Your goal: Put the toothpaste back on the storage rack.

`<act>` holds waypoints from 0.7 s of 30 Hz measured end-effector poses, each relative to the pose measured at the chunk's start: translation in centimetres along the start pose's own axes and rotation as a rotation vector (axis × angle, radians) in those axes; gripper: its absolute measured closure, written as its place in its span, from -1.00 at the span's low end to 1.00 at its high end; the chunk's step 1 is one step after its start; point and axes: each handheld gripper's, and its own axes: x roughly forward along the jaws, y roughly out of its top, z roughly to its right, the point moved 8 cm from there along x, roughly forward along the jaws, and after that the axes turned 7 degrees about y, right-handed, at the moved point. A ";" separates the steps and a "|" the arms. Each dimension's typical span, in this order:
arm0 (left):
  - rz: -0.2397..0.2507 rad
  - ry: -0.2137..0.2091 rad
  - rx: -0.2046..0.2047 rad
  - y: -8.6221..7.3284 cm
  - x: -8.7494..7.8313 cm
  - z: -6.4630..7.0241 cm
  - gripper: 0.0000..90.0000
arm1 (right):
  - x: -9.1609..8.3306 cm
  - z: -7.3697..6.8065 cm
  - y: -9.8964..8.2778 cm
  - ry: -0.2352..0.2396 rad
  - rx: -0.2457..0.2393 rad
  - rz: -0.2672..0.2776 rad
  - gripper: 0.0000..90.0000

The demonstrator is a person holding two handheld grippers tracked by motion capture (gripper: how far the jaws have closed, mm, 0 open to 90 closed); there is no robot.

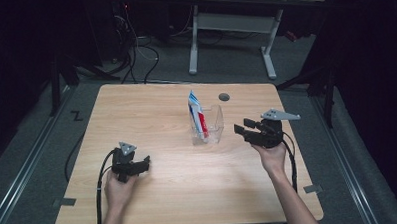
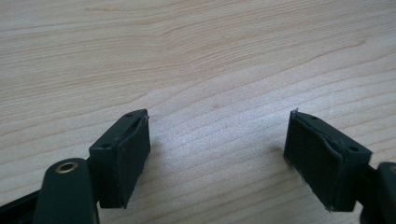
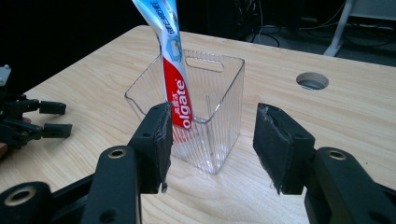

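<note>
A dark room surrounds a light wooden table, with grey carpet, trailing cables and the white legs of a second desk visible beyond its far edge. A round cable hole is cut into the tabletop near the far side.

Just right of the table's centre stands a clear plastic container with ribbed walls and a slot handle in its far wall. Inside it a toothpaste tube, red, white and blue, stands on end and leans toward the left, its upper part rising well above the rim.

To the right of the container, a person's right hand holds the right gripper above the table, pointed left toward the container and just beside it without touching. In the right gripper view its two black jaws stand apart with nothing between them; the container and the tube sit just beyond the pads, framed by the gap.

At the near left of the table, well apart from the container, the left hand holds the left gripper low over the wood, pointing right. The left gripper view looks down on bare wood grain between its jaws, which are spread wide and grip nothing. The left gripper also appears at the far left edge of the right gripper view, its jaws parted.
</note>
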 end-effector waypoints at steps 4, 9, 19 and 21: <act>0.000 0.000 0.000 0.0 0.0 0.0 -0.49 | -0.1 -0.1 -0.4 -0.001 0.001 -0.001 0.05; 0.000 0.000 0.000 0.0 0.0 0.0 -0.49 | -0.1 0.1 -1.1 -0.001 0.011 -0.008 0.05; 0.001 0.000 0.000 0.0 0.0 0.0 -0.49 | -0.1 0.1 -2.0 0.007 0.028 -0.011 0.05; 0.000 0.000 0.000 0.0 0.0 0.0 -0.49 | 0.0 0.2 -2.3 0.007 0.035 -0.009 0.05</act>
